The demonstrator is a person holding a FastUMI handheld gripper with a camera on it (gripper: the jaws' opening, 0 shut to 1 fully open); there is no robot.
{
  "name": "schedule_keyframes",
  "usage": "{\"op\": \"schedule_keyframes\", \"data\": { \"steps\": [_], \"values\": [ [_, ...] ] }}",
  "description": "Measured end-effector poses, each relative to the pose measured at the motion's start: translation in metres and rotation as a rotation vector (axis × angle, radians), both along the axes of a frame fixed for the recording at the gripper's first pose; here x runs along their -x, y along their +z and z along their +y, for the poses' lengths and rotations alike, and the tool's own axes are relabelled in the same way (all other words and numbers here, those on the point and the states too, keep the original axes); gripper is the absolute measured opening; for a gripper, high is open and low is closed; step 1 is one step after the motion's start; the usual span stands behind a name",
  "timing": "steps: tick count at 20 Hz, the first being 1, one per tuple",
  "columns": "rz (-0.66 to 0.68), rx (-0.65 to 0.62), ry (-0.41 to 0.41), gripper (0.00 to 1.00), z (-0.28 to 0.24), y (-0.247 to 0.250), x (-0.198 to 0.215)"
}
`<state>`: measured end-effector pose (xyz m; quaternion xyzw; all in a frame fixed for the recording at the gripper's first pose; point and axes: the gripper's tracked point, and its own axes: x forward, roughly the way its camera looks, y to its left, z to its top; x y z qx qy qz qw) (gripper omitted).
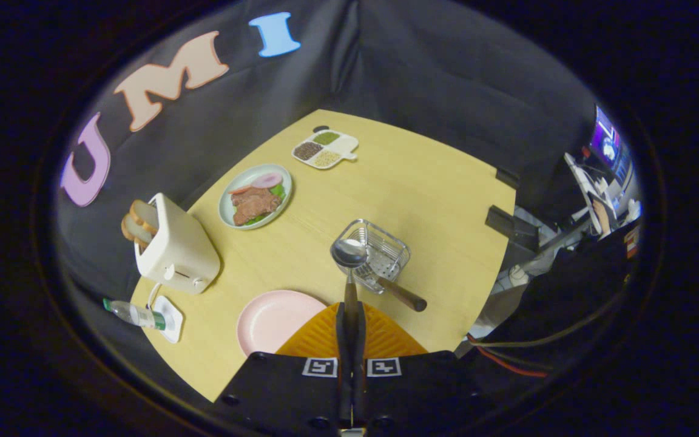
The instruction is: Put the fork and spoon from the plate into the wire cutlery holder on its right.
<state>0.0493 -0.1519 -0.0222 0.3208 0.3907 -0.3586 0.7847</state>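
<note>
Spoon (349,267) is clamped between the gripper's (351,321) closed fingers, its bowl over the holder's (380,252) near rim. The fork (398,291) leans in the holder; the pink plate (270,318) lies left of it.

Toaster (178,250), meat plate (255,195), bottle (135,314)

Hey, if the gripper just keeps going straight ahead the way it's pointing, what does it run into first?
Probably the wire cutlery holder. The gripper, jaws shut on the spoon, points straight at it; the spoon's bowl overlaps the holder's near rim. A wooden-handled utensil already leans out of it. Depth is unclear.
</note>
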Motion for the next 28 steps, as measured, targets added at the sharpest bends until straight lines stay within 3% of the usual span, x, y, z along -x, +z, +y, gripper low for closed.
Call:
{"op": "schedule_keyframes", "data": {
  "steps": [10,17,21,28],
  "values": [
    [0.151,-0.179,-0.027,0.06,-0.026,-0.037,-0.015],
    [0.157,-0.170,0.000,0.16,-0.043,-0.035,-0.017],
    [0.106,-0.130,0.047,1.00,-0.041,-0.022,-0.024],
    [0.081,-0.084,0.133,1.00,-0.020,-0.010,-0.013]
  ]
}}
